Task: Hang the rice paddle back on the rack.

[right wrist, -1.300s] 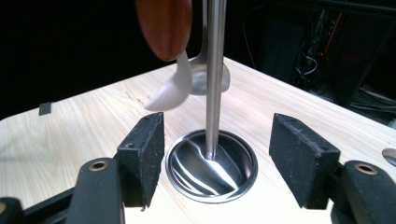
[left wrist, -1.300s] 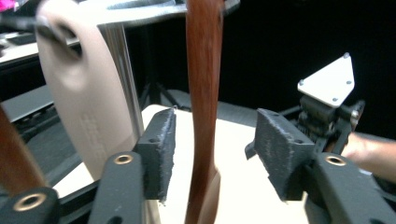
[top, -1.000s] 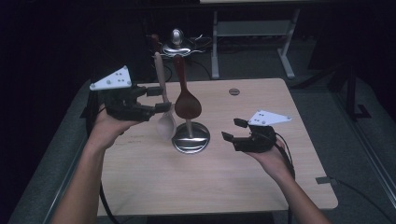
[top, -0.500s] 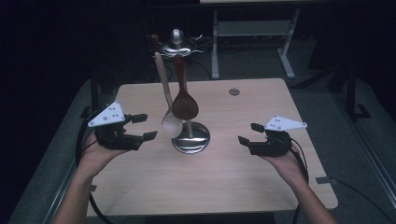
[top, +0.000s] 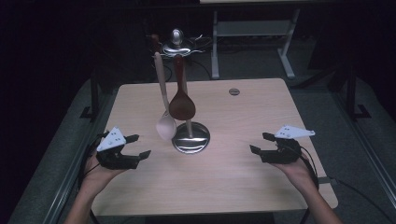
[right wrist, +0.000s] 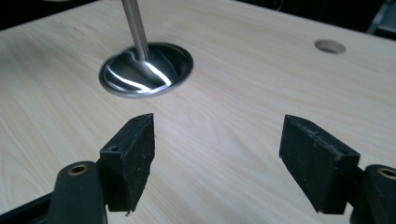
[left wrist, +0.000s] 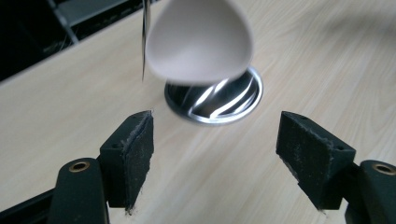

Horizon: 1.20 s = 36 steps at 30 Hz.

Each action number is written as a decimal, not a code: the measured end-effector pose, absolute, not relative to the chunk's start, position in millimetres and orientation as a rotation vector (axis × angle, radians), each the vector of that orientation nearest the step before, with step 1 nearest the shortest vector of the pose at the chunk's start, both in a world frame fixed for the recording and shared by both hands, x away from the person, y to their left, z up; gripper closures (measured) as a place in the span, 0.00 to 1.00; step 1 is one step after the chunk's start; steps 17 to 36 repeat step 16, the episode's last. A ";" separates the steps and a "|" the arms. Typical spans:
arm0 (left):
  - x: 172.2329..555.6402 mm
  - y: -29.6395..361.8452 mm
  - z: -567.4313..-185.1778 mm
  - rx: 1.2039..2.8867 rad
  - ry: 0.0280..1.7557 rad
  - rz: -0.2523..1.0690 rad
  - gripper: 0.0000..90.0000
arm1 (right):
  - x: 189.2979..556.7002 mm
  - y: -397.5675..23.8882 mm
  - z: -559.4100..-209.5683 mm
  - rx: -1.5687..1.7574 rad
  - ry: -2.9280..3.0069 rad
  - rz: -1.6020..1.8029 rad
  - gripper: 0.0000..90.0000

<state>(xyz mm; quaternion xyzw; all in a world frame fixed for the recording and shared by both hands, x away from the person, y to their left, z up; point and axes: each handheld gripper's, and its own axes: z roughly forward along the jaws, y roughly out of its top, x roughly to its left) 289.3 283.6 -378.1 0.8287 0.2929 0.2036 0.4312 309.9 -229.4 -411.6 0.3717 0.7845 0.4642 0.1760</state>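
Observation:
A metal stand with a round base (top: pixel 190 138) and a thin pole holds two hanging spoons. One is a pale spoon (top: pixel 166 127) and the other a brown wooden spoon (top: pixel 182 106). My left gripper (top: pixel 140 145) sits low at the table's left edge, pointing at the stand. Its jaws have just been opening and stand open with nothing between them. In the left gripper view the pale spoon bowl (left wrist: pixel 198 39) hangs ahead, above the base (left wrist: pixel 215 100). My right gripper (top: pixel 258 142) rests low at the right, jaws also just opening, open and empty. Its view shows the base (right wrist: pixel 147 70) and pole (right wrist: pixel 135 25).
The light wooden table (top: pixel 243 186) has a small round hole (top: pixel 234 92) near its far edge, which also appears as a hole (right wrist: pixel 329 45) in the right gripper view. A metal frame (top: pixel 252 32) stands on the dark floor behind the table.
The left gripper came down from beside the hanging spoons to the table's left edge. The right gripper moved outward to the right and lower. Both jaws stand wider.

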 end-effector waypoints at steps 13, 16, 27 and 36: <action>291.3 293.9 -405.2 2.077 0.784 0.482 0.29 | 308.4 -246.0 -419.5 1.097 2.182 1.339 0.27; 291.4 294.8 -407.3 2.075 0.786 0.484 0.28 | 308.6 -246.1 -420.4 1.092 2.186 1.337 0.27; 291.4 294.8 -407.3 2.075 0.786 0.484 0.28 | 308.6 -246.1 -420.4 1.092 2.186 1.337 0.27; 291.4 294.8 -407.3 2.075 0.786 0.484 0.28 | 308.6 -246.1 -420.4 1.092 2.186 1.337 0.27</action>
